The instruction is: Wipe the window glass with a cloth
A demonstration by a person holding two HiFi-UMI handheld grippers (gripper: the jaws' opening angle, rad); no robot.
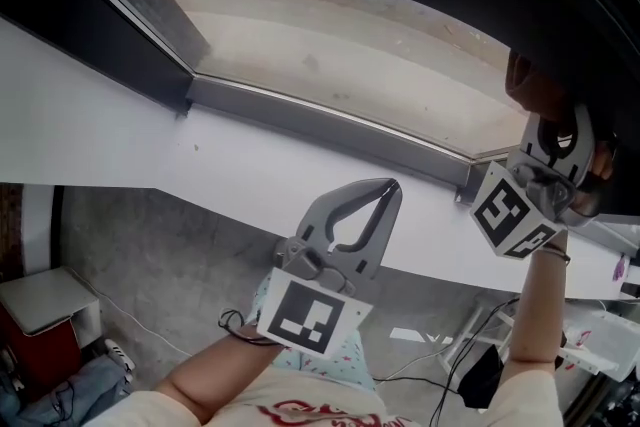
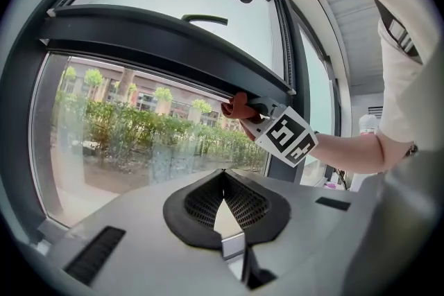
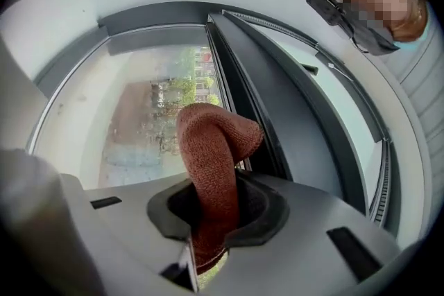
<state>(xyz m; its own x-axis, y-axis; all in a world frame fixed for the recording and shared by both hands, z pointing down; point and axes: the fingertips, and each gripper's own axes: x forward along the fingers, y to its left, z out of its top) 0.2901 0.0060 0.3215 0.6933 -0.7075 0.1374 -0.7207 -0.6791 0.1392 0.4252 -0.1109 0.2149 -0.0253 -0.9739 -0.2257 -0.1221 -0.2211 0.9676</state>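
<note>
Clamping a rust-brown cloth (image 3: pixel 211 142) in its jaws, the right gripper (image 3: pixel 216 190) faced window glass (image 3: pixel 132 114) just beyond them. Jaws on the left gripper (image 2: pixel 223 184) met, empty.

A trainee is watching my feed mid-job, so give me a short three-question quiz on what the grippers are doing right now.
1. True or false: the left gripper holds the cloth.
2. What colour is the cloth gripped by the right gripper? A) white B) reddish-brown C) blue
3. Fill in: the left gripper's jaws are ___, with nothing between them.

Key: 1 false, the right gripper holds it; 2 B; 3 shut.
</note>
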